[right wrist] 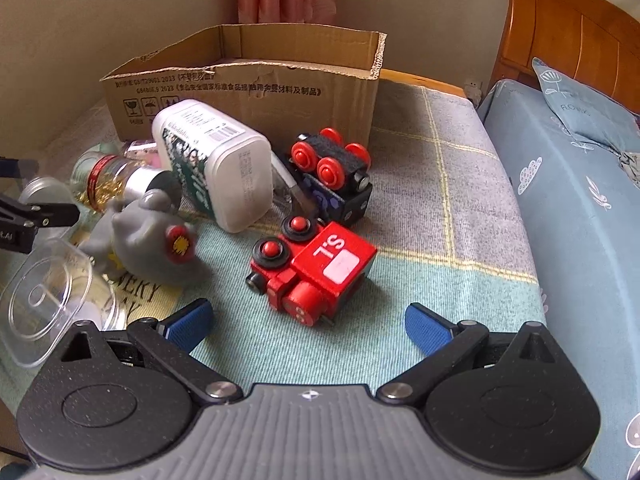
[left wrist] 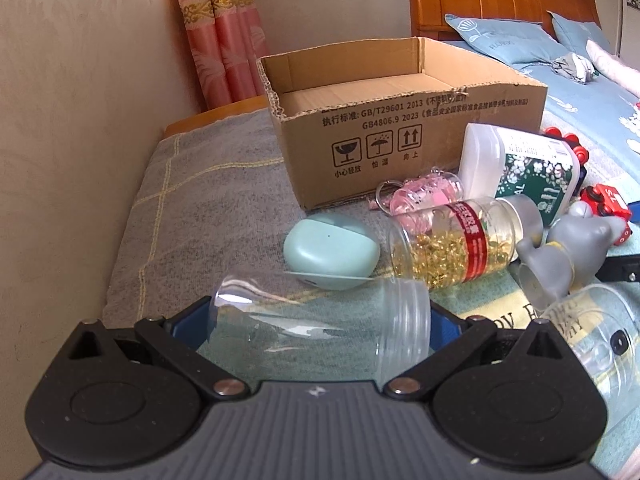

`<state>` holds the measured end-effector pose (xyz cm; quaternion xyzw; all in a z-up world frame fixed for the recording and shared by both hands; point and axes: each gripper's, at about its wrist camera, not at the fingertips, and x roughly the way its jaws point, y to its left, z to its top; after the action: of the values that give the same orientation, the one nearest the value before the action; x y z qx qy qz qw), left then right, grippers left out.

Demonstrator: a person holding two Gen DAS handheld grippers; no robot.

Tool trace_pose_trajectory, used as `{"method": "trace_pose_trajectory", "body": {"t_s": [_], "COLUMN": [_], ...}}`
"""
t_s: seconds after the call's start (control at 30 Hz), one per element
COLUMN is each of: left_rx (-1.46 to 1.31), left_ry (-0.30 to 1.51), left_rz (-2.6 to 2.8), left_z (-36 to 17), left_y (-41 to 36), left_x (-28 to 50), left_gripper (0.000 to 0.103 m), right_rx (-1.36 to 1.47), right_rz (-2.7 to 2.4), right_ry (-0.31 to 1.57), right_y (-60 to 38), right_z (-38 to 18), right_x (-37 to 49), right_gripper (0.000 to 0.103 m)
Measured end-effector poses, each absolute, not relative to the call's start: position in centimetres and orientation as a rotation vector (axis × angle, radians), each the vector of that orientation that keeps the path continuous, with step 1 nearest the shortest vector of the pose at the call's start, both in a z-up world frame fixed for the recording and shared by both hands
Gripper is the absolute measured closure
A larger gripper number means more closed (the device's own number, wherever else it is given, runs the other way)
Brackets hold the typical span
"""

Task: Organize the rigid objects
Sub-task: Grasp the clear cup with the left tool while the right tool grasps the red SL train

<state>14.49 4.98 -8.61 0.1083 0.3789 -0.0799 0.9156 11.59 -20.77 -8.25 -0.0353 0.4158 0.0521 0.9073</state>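
The left gripper (left wrist: 320, 316) grips a clear plastic jar (left wrist: 320, 328) lying sideways between its pads. The right gripper (right wrist: 308, 326) hovers wide open, empty, just before a red toy train (right wrist: 316, 268). Both are above a checked blanket (right wrist: 440, 184) beside a cardboard box (left wrist: 400, 128).

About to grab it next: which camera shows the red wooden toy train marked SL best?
The right wrist view: the red wooden toy train lies whole, on its side, ahead of the open right gripper. The left wrist view catches only part at the edge.
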Motion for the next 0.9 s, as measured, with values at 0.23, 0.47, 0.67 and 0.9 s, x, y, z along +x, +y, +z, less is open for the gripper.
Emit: {"method": "trace_pose_trajectory", "body": {"t_s": [0.23, 0.47, 0.67, 0.9], "left_rx": [0.221, 0.213, 0.224, 0.215], "left_ry": [0.781, 0.777, 0.78, 0.798], "left_rz": [-0.161, -0.167, -0.179, -0.192], "left_z": [-8.6, -8.6, -8.4, -8.1], "left_y": [5.1, 5.2, 5.1, 5.1], "left_x": [14.5, 14.6, 14.7, 14.6], "left_gripper": [0.001, 0.001, 0.003, 0.008], "right_rx": [-0.036, -0.04, -0.068, -0.077], "right_rz": [0.034, 0.051, 0.104, 0.111], "right_ry": [0.849, 0.829, 0.798, 0.805], "right_y": [-23.2, -22.8, -21.3, -21.3], "right_z": [-8.4, -8.6, -8.3, -7.7], "right_x": [10.6, 11.0, 12.0, 12.3], "right_gripper": [0.0, 0.0, 0.012, 0.028]}}
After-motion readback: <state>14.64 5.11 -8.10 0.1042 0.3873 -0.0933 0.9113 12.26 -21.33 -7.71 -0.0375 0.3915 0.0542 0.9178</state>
